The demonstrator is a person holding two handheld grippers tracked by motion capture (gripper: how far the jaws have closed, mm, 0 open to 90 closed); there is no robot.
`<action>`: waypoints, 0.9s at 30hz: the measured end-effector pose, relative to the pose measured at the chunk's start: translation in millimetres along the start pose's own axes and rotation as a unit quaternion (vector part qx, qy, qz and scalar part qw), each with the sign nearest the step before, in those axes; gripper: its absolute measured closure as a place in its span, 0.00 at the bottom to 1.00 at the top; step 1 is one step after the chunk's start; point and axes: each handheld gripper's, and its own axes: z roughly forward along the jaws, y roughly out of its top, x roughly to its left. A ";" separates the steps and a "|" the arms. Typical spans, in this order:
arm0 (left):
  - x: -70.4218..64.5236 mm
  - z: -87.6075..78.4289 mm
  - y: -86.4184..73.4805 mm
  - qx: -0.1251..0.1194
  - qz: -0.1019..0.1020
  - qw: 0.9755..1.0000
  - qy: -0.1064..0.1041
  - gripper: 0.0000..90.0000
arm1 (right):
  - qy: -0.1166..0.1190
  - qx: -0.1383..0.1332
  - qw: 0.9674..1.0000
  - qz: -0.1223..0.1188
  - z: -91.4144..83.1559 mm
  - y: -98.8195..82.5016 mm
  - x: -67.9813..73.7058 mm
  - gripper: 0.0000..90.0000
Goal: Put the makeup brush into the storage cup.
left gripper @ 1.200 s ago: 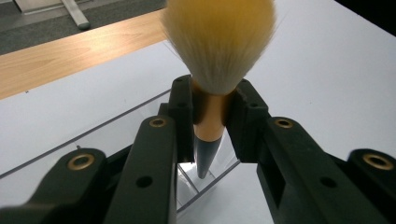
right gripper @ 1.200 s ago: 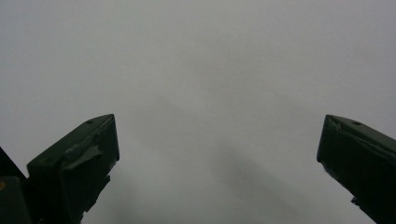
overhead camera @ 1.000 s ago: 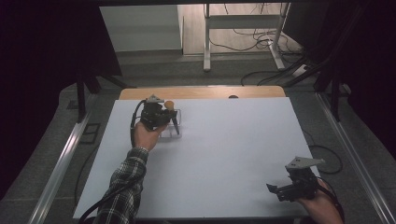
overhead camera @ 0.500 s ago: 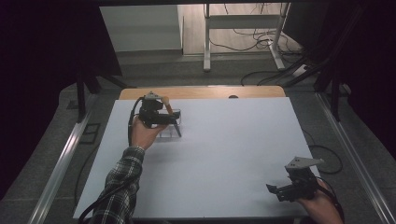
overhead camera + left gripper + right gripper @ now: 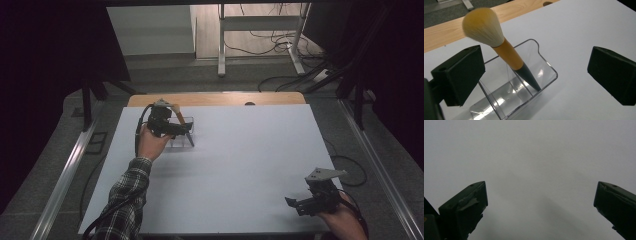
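Note:
A makeup brush [image 5: 506, 51] with a cream tuft, orange ferrule and grey handle leans in a clear plastic organizer [image 5: 544, 66], handle tip down in its right compartment. In the high view the brush [image 5: 176, 111] and organizer [image 5: 184, 132] stand at the table's far left. My left gripper [image 5: 536, 75] is open just above the organizer, jaws wide on either side of it, holding nothing; the high view has the left gripper [image 5: 167, 127] over the organizer. My right gripper [image 5: 302, 204] sits open at the near right corner, pointed at bare white table [image 5: 536, 157].
A white sheet [image 5: 240, 160] covers the table, with a wooden strip [image 5: 215, 98] along the far edge. Metal rails run down both sides. A desk frame and cables [image 5: 260, 35] lie on the floor beyond.
The left gripper has drawn back slightly from the organizer, its jaws open and the brush left leaning inside. The right gripper has not moved.

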 end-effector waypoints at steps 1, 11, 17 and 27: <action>-0.3 -0.6 0.2 0.003 0.004 1.000 0.003 0.02 | 0.000 0.000 1.000 0.000 0.0 0.0 0.0 0.00; -2.4 -4.9 -3.1 0.011 0.022 1.000 0.010 0.01 | -0.002 0.002 1.000 0.000 -0.3 -0.1 0.5 0.00; -3.1 -7.9 -5.1 0.009 0.024 1.000 0.006 0.00 | -0.003 0.001 1.000 0.001 -0.6 -0.5 0.6 0.00; -8.0 -13.2 -7.3 0.006 0.028 1.000 -0.004 0.00 | -0.004 0.002 1.000 -0.001 -0.6 -0.3 0.8 0.00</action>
